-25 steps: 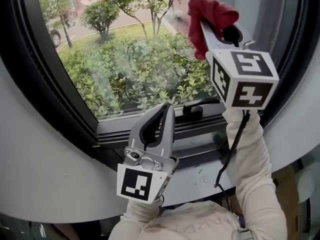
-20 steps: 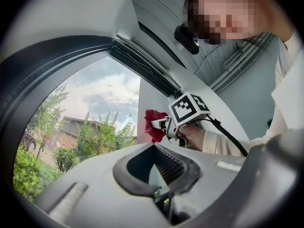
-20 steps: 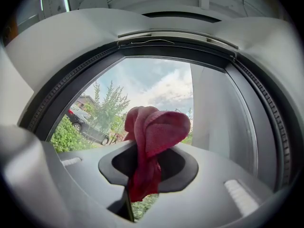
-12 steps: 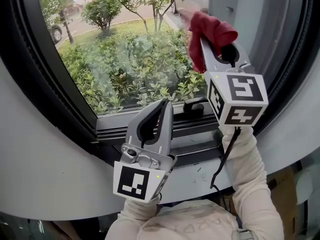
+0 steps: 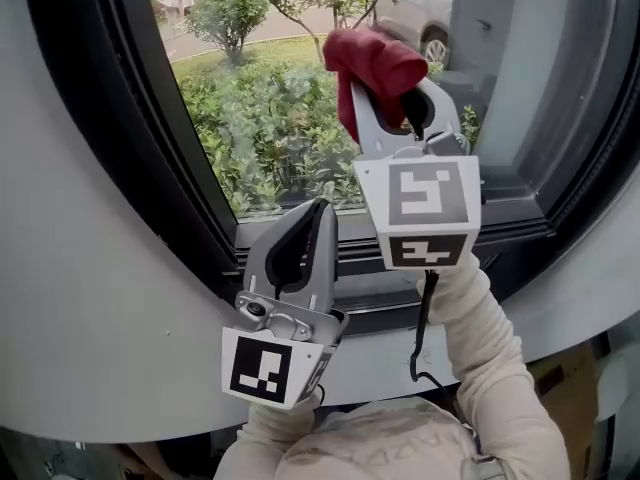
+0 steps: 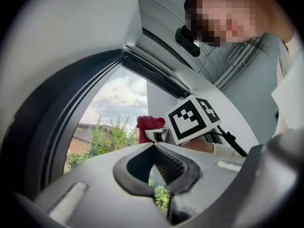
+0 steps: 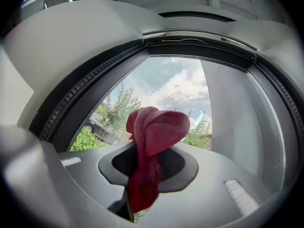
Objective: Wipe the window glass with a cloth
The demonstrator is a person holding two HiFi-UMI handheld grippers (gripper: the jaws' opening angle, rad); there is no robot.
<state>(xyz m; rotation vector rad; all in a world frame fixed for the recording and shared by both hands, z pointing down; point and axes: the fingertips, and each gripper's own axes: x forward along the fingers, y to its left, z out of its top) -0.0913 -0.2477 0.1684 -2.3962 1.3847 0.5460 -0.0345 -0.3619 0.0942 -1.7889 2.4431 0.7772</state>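
Cloth (image 5: 375, 63): red, soft, nappy, bunched into a rounded wad. The right tongs (image 5: 388, 98) are clamped on it, and a tail hangs down between the jaws in the right gripper view. It is held high in front of the window glass (image 5: 290, 98), toward the pane's right part, likely so the wad's fat end meets the pane for wiping. Can't tell if it actually touches. Left tongs (image 5: 316, 216) closed together on nothing, parked low by the bottom of the window frame (image 5: 150, 148), probably just kept out of the way. Glass clear and smooth, with shrubs (image 5: 250, 158) and a car (image 5: 425, 13) seen through it. Frame dark, matte, curved, with a ribbed rubber seal (image 7: 76, 96). Surrounding wall (image 5: 90, 298) pale grey, smooth.
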